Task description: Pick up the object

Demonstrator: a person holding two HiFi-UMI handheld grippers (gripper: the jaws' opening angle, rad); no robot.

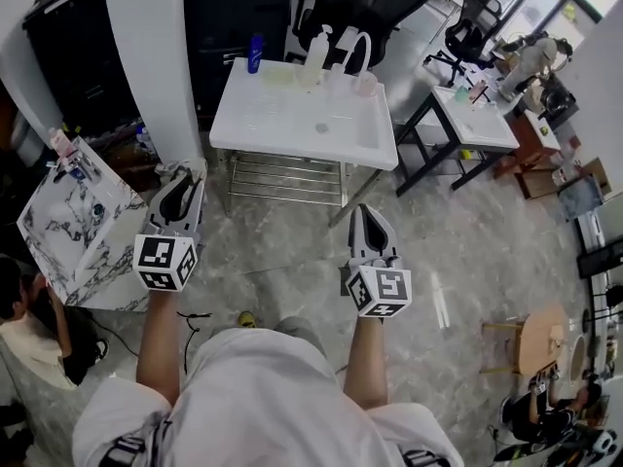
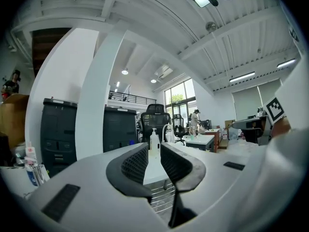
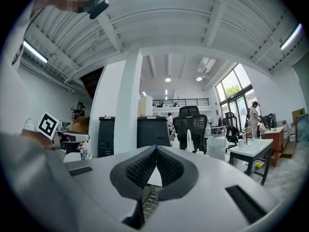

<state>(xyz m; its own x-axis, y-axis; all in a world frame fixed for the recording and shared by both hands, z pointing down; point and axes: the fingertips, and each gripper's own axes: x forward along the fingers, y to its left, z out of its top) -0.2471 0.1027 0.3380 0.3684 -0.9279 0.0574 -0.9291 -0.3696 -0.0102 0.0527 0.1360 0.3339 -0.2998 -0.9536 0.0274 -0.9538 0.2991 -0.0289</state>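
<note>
A white table [image 1: 282, 115] stands ahead of me, across a stretch of floor. On its far edge are a white pump bottle [image 1: 316, 51], a blue bottle [image 1: 254, 53] and a pale cup [image 1: 367, 83]. My left gripper [image 1: 185, 176] is held in the air well short of the table, open with nothing between its jaws. In the left gripper view the pump bottle [image 2: 154, 140] shows far off through the gap of the left gripper [image 2: 154, 151]. My right gripper [image 1: 361, 209] is shut and empty, its tips meeting in the right gripper view [image 3: 156, 149].
A marble-patterned counter [image 1: 58, 222] stands at my left, beside a white pillar [image 1: 156, 66]. A wire rack [image 1: 282, 178] sits under the table. A black office chair [image 1: 360, 8] is behind it, a second desk [image 1: 482, 125] to the right. A person [image 1: 19, 300] sits at lower left.
</note>
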